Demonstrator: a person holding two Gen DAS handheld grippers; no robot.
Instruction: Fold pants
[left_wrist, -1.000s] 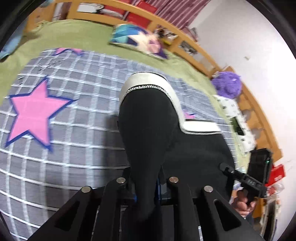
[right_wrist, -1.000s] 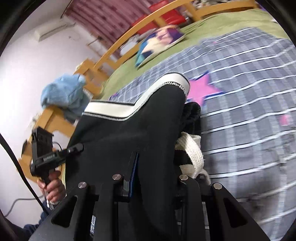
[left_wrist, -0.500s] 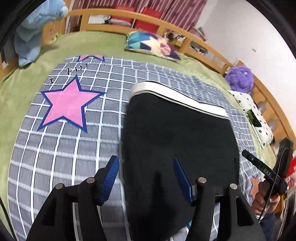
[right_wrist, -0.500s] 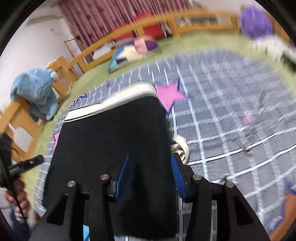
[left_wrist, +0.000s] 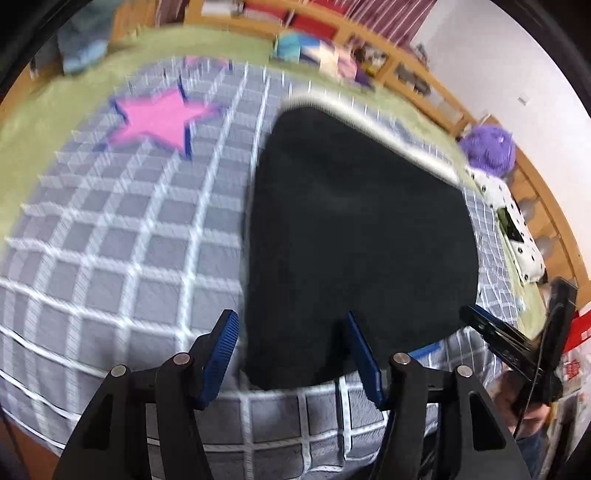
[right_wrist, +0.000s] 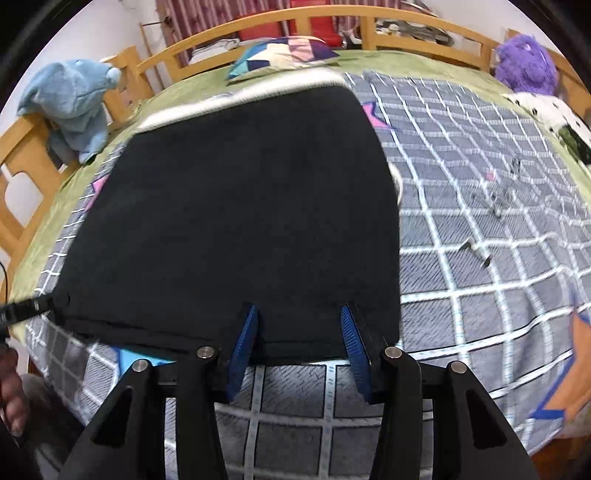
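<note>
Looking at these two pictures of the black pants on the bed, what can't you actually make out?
- Left wrist view: motion blur smears the pink star and the pillow.
- Both views: the folded pants hide their own lower layers and the blanket beneath.
- Right wrist view: small dark bits on the blanket are too small to identify.

A grey checked blanket (right_wrist: 480, 229) with pink stars covers the bed — blue plush (right_wrist: 70, 103), purple plush (right_wrist: 524, 64) at its edges.
</note>
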